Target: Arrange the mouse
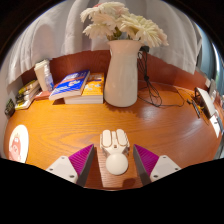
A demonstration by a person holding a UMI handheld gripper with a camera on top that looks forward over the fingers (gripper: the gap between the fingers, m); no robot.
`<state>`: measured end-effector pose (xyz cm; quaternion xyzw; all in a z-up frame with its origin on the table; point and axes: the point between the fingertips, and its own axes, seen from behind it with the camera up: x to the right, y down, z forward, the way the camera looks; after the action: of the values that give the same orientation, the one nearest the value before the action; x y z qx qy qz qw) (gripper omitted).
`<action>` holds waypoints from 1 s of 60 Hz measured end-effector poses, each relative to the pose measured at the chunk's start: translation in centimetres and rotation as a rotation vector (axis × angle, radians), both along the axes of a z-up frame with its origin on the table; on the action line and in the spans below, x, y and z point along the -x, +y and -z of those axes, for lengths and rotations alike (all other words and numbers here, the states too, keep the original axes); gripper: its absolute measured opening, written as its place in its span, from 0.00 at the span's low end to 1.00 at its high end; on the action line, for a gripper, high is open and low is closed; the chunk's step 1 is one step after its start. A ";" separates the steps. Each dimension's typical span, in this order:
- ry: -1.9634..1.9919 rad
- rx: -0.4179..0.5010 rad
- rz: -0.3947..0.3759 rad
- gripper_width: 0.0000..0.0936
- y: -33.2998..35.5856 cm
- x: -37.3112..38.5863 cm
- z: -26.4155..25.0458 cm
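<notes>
The mouse [117, 163] lies on the bench [60, 125] well before the vase [122, 72], between the spread tongs [115, 160]; a square, gentle squeeze should hold it.

one mouse [115, 146], one vase [122, 73], two books [78, 87], one plate [18, 143]

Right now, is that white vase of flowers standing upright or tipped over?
Upright. The white vase stands on its base on the wooden desk, flowers rising from its top, beyond the white mouse ahead of the open hand-held gripper.
</notes>
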<state>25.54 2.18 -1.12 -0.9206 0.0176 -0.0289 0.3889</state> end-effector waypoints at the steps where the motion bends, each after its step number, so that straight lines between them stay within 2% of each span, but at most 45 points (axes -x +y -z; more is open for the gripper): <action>1: 0.005 -0.003 -0.004 0.82 0.5 -0.1 -0.1; 11: 0.037 0.017 -0.031 0.57 2.2 0.4 0.2; 14: 0.038 0.025 -0.037 0.56 2.3 0.4 0.3; 24: 0.038 0.068 -0.026 0.40 2.2 0.4 0.5; 33: 0.030 0.115 0.019 0.38 2.3 0.5 0.0; 38: 0.012 0.070 0.069 0.38 2.8 0.9 -3.3; 47: 0.040 -0.106 0.151 0.38 3.9 5.4 -13.9; 53: 0.045 -0.232 0.148 0.38 4.0 10.7 -21.3; 60: 0.075 -0.298 0.109 0.39 3.6 18.9 -26.0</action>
<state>6.62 5.83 24.90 -0.8508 0.0862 -0.0129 0.5182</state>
